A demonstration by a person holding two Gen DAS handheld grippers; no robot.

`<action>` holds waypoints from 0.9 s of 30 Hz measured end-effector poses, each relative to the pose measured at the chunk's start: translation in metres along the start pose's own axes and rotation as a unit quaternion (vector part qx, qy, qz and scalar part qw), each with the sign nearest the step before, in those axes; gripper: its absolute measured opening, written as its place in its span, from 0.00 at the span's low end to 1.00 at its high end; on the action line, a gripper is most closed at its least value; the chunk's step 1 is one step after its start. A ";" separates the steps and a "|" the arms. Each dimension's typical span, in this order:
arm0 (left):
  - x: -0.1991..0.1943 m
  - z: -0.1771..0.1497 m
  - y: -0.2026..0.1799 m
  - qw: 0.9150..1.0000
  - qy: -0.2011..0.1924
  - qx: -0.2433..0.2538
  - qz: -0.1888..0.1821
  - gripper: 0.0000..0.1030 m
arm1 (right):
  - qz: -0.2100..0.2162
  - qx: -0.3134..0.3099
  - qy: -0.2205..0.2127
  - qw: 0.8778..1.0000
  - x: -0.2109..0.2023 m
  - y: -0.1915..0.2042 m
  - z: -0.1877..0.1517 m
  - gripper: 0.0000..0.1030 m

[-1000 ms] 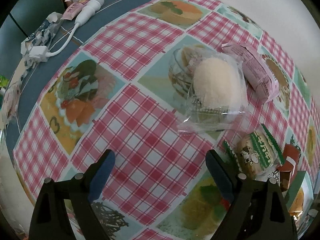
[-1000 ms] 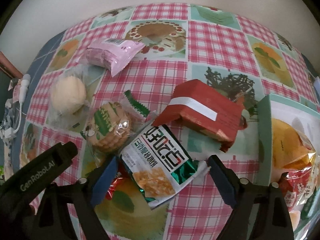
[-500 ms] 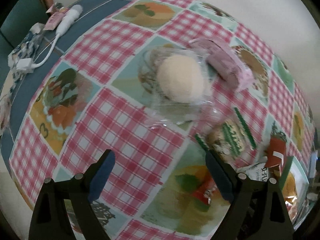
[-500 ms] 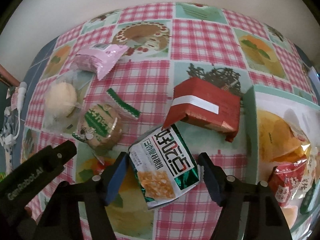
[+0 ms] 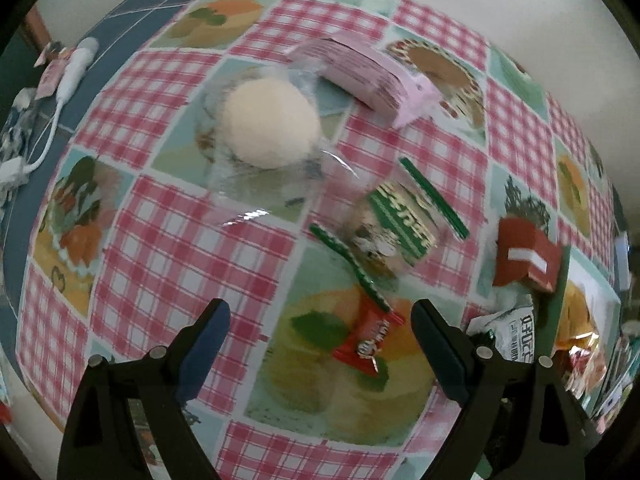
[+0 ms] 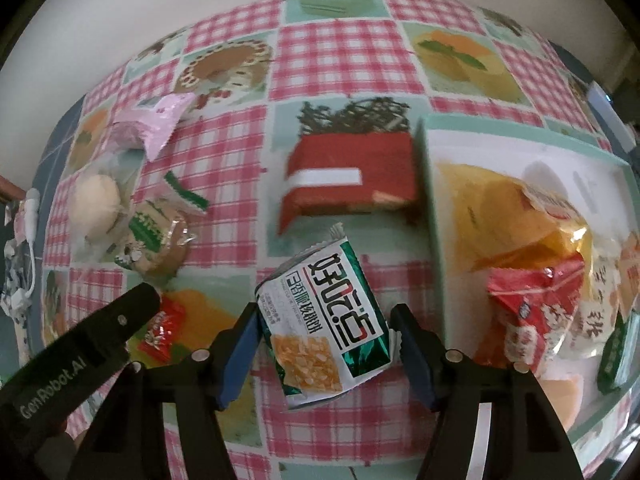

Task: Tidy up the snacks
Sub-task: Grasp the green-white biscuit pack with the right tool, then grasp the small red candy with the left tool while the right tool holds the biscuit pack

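Note:
My right gripper [image 6: 326, 338] is shut on a green and white snack packet [image 6: 324, 320], held just above the table beside a green tray [image 6: 430, 184] holding several snack bags. My left gripper [image 5: 320, 334] is open and empty above a small red candy packet [image 5: 366, 340]. Near it lie a green-striped biscuit pack [image 5: 394, 226], a round white bun in clear wrap [image 5: 270, 124], a pink packet [image 5: 360, 76] and a red box [image 5: 526, 258]. The red box [image 6: 348, 178] touches the tray's left wall in the right wrist view. The left gripper's finger [image 6: 100, 336] shows there too.
The table has a pink checked cloth [image 5: 168, 240] with food pictures. A white cable and plug [image 5: 60, 84] lie on the blue strip at the far left edge. A pale wall stands behind the table.
My right gripper closed on the green and white packet and moved it toward the tray. My left gripper swung right, from the bun to over the red candy packet.

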State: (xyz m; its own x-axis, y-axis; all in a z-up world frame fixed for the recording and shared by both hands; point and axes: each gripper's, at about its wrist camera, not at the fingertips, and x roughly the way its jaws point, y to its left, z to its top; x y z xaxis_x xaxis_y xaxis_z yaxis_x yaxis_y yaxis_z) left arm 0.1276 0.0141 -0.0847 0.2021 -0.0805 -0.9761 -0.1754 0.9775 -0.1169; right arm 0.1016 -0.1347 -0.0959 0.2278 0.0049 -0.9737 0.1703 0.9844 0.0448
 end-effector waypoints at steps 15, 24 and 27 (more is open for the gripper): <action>0.004 -0.007 -0.012 0.999 0.017 0.008 -0.051 0.51 | 0.001 -0.008 0.005 1.000 0.006 0.006 -0.005 0.66; 0.010 -0.006 -0.010 0.999 0.018 0.006 -0.049 0.43 | 0.002 -0.009 0.007 1.000 0.003 0.005 -0.003 0.66; 0.011 -0.007 -0.010 0.998 0.020 0.008 -0.055 0.43 | 0.001 -0.010 0.008 1.000 0.003 0.006 -0.003 0.66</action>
State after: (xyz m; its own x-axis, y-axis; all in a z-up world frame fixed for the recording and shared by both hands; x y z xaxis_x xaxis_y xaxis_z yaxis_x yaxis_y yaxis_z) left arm 0.1246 0.0020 -0.0957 0.1803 -0.1942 -0.9642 -0.1395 0.9654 -0.2205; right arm 0.1004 -0.1287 -0.0996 0.2133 0.0099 -0.9769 0.1505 0.9877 0.0429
